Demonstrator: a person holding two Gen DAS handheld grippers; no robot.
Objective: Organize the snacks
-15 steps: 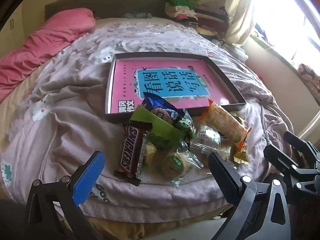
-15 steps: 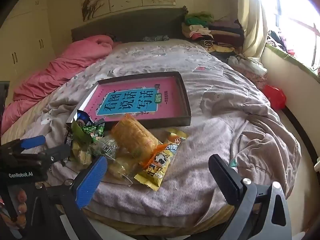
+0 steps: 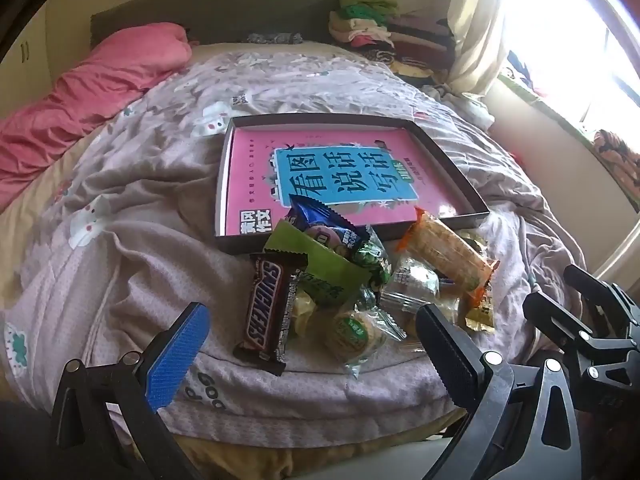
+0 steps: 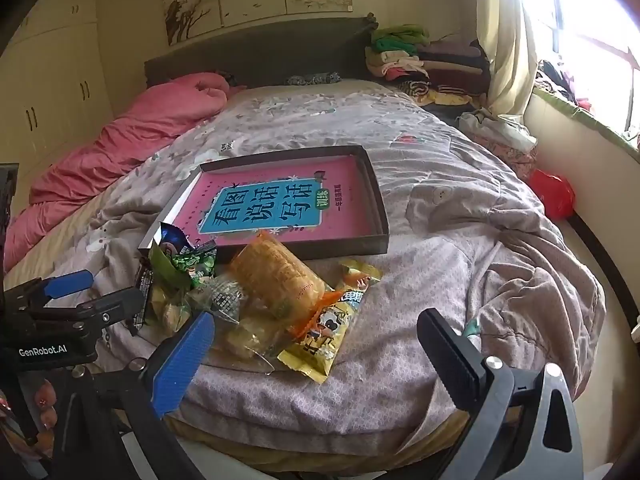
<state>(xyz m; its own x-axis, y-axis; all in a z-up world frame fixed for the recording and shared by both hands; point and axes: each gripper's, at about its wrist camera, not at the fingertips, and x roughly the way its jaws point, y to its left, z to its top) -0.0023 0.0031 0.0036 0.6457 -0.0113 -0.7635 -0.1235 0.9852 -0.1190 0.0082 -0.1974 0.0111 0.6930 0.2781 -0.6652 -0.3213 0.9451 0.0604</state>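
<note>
Snack pile [image 3: 360, 280] is lying on the crumpled grey-lilac quilt [image 3: 140, 240] at the near end of the bed, just in front of the shallow dark cardboard tray [image 3: 448, 148].

Materials and shapes:
- Tray: rectangular, low-walled, holding a flat pink book [image 3: 256, 168] with a blue title panel.
- Snickers bar [image 3: 266, 308]: glossy brown film, crimped ends, lying lengthwise at the left edge of the pile.
- Green wrapper [image 3: 324, 264]: matte, zigzag-cut edge, overlapping the bar's far end.
- Blue foil packet [image 3: 320, 216]: shiny, leaning over the tray's near wall.
- Orange-ended rice cracker pack [image 3: 444, 252]: clear film, long, ridged, tilting against the tray's near right corner.
- Round pastry [image 3: 352, 334]: in clear crinkled wrap, at the near edge of the pile.
- Yellow cartoon-print sachet [image 4: 328, 328]: flat, partly under the cracker pack.

Tools:
- Left gripper [image 3: 308, 356]: jaws standing wide apart, blue ribbed pad on one finger, black ribbed pad on the other; holding nothing, hovering short of the pile without touching it.
- Right gripper [image 4: 316, 356]: jaws spread equally wide, empty, hanging over the bed's near edge, clear of the sachet.
</note>
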